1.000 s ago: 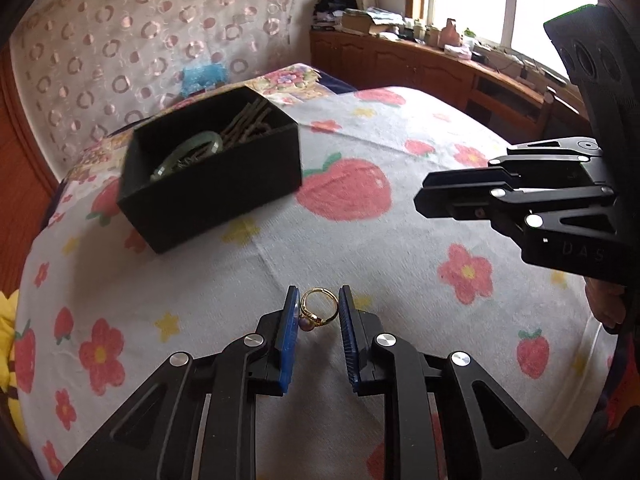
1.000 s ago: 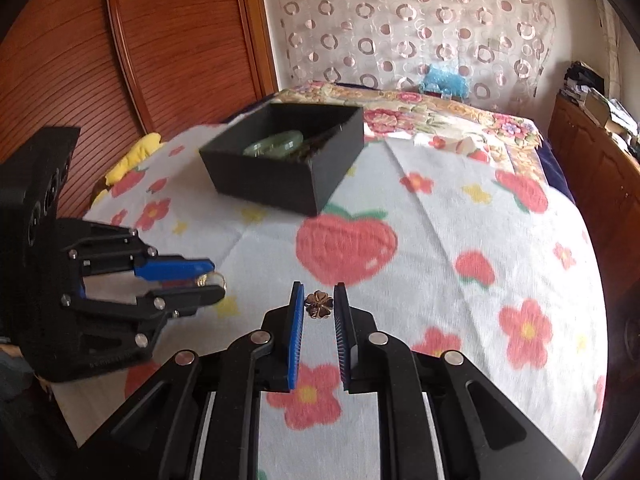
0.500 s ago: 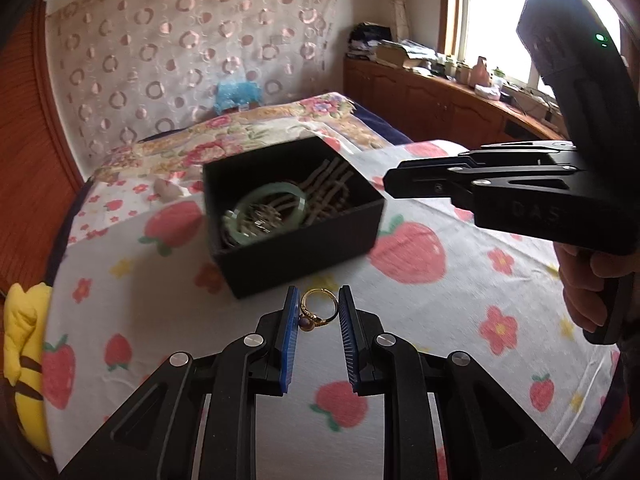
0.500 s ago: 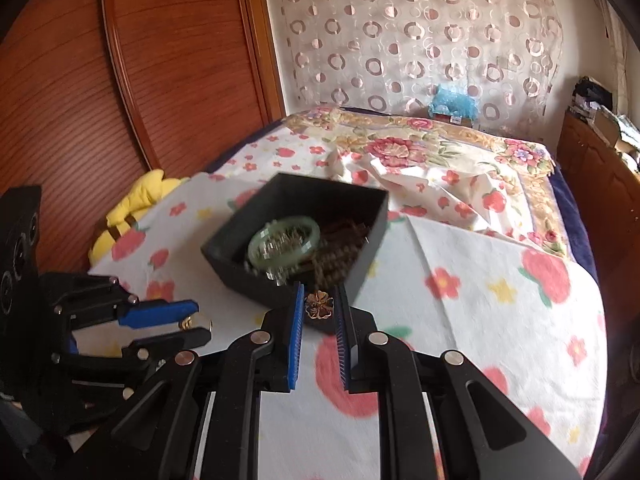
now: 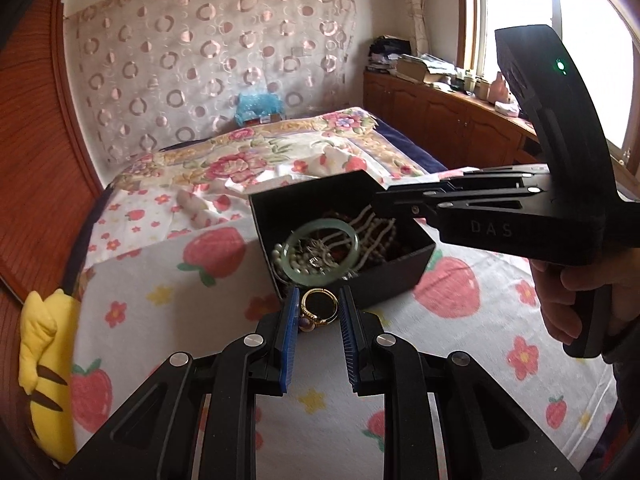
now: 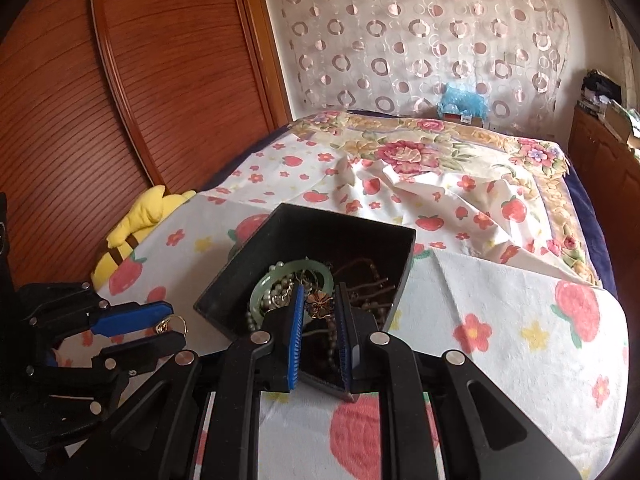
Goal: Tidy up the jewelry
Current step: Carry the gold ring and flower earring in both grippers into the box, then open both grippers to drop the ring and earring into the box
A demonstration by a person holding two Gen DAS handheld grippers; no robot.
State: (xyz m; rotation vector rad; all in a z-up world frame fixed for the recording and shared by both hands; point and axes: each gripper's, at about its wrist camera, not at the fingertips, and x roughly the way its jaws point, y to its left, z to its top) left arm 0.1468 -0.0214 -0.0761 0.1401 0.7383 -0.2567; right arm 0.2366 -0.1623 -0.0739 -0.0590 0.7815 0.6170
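Left gripper (image 5: 319, 312), fingers clamped on a gold ring (image 5: 318, 309) just before the black jewelry box (image 5: 400, 276). Right gripper (image 6: 319, 300), body lettered "DAS", pinches a flower-shaped brooch (image 6: 319, 301) above the box's jade bangle (image 6: 260, 292) and bead strands, on the strawberry-print bed (image 6: 520, 320).

Gold ring (image 5: 319, 307) with a purple stone, upright, pinched between blue pads just short of the black box (image 5: 394, 276). Gold flower charm (image 6: 319, 301), clamped likewise over the open box. Inside: pale green bangle (image 5: 322, 254), pearl strands (image 5: 370, 220), brown bead strings (image 6: 366, 280), tangled together.
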